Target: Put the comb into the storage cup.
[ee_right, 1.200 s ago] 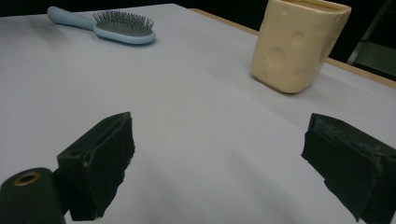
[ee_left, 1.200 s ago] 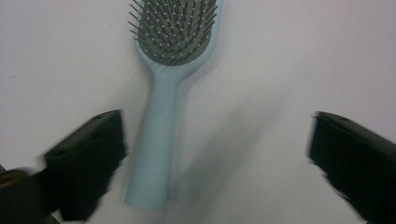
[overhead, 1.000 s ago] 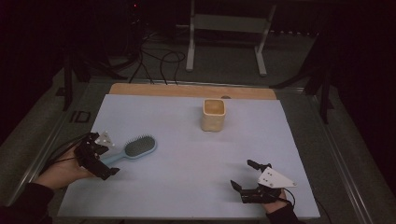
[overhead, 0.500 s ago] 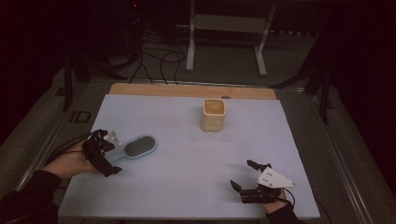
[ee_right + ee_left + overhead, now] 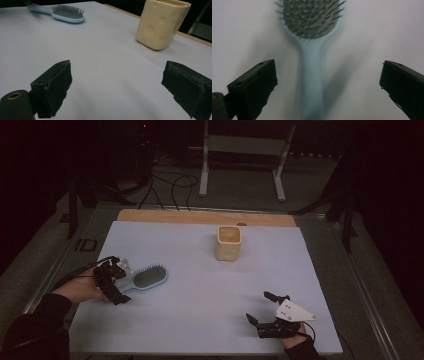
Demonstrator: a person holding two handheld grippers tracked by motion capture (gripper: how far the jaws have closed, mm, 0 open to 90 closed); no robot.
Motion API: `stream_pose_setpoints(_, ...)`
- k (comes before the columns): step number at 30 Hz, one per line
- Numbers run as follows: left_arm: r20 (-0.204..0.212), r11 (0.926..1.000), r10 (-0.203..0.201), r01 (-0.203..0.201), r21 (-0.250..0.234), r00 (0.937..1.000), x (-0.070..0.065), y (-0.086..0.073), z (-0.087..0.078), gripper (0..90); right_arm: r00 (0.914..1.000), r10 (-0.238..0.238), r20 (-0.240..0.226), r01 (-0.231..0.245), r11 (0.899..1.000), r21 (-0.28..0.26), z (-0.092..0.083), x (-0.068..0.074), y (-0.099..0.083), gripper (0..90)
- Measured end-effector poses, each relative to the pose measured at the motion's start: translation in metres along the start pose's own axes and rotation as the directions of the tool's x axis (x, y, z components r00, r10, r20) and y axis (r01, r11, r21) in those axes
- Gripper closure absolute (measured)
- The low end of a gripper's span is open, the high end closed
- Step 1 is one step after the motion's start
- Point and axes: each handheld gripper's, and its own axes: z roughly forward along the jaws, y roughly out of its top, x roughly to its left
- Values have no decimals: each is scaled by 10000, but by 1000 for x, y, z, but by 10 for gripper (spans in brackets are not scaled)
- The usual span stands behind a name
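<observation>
Beyond hairbrush [image 5: 148, 277] | cup [image 5: 229, 242] well apart | left gripper [image 5: 113, 281] straddles handle

A pale blue hairbrush [image 5: 144, 279] lies flat on the near left part of the white table top [image 5: 200, 285], bristles facing up. Its oval head carries a dark grey pad of fine pins and points right and slightly far; its slim, straight handle runs back toward the left edge. In the left gripper view the handle [image 5: 312, 82] lies between the spread black jaws, touching neither, the head just beyond them.
</observation>
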Motion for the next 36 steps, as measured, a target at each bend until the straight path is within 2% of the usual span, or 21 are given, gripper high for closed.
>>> stream_pose_setpoints(7, 8, 10000, -43, 43, 20, 10000, 8, 3, 6, 57, 10000, 29, -17, -28, 10000, 31, 0, 0, 0, 85)
stream_pose_setpoints(12, 101, 10000, 38, -39, 90, 9999, 11, 4, 10, 147, 10000, 13, -21, -13, 10000, 20, 1, 0, 0, 85)
stream_pose_setpoints(16, 154, 9998, -60, 57, 188, 9999, 15, 5, 13, 168, 10000, 20, -14, -20, 10000, 32, 1, 0, 0, 85)
stream_pose_setpoints(17, 237, 9998, -40, 35, 188, 9997, 16, 4, 14, 197, 10000, 25, -12, -25, 10000, 27, 1, 0, 0, 85)
stream_pose_setpoints(19, 172, 9997, -127, 124, 216, 9998, 16, 5, 15, 213, 10000, 25, -9, -25, 10000, 20, 1, 0, 0, 85)
stream_pose_setpoints(21, 81, 9996, -43, 41, 279, 10000, 16, 5, 17, 223, 10000, 12, -19, -12, 10000, 21, 1, 0, 0, 85)
stream_pose_setpoints(26, -117, 9983, -145, 152, 554, 9998, 17, 7, 21, 332, 10000, 25, -12, -25, 10000, 27, 1, 0, -1, 85)
stream_pose_setpoints(31, -23, 9983, -142, 143, 558, 9999, 18, 9, 22, 439, 10000, 22, -6, -22, 10000, 25, 1, 0, -1, 85)
stream_pose_setpoints(36, -42, 9967, -134, 137, 805, 9999, 19, 13, 23, 517, 10000, 10, -21, -10, 10000, 15, 1, 0, 0, 85)
